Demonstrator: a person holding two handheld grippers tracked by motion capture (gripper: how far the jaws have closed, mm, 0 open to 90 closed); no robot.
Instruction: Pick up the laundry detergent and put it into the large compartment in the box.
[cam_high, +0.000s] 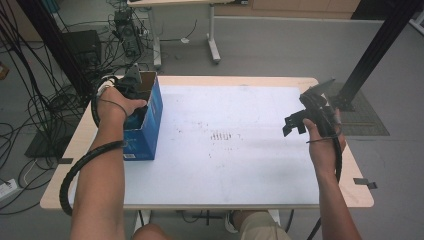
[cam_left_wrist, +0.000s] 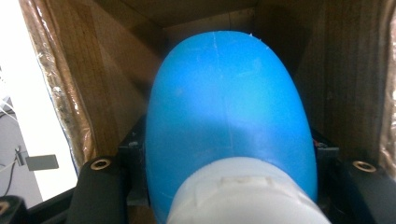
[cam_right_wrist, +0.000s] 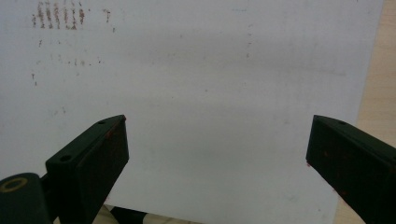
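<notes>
Left hand-held gripper (cam_high: 131, 86) pinches a blue bottle (cam_left_wrist: 229, 116) inside the box (cam_high: 150, 120); lifting out seems next; right hand-held gripper (cam_high: 300, 121) hovers spread.

The blue cardboard box (cam_high: 145, 125) at the table's left edge is being crowded inside by a blue rounded object (cam_left_wrist: 229, 116), little room being left beside its brown walls; the white sheet (cam_high: 235, 145) is being left open between the box and the right gripper (cam_high: 300, 122)
</notes>
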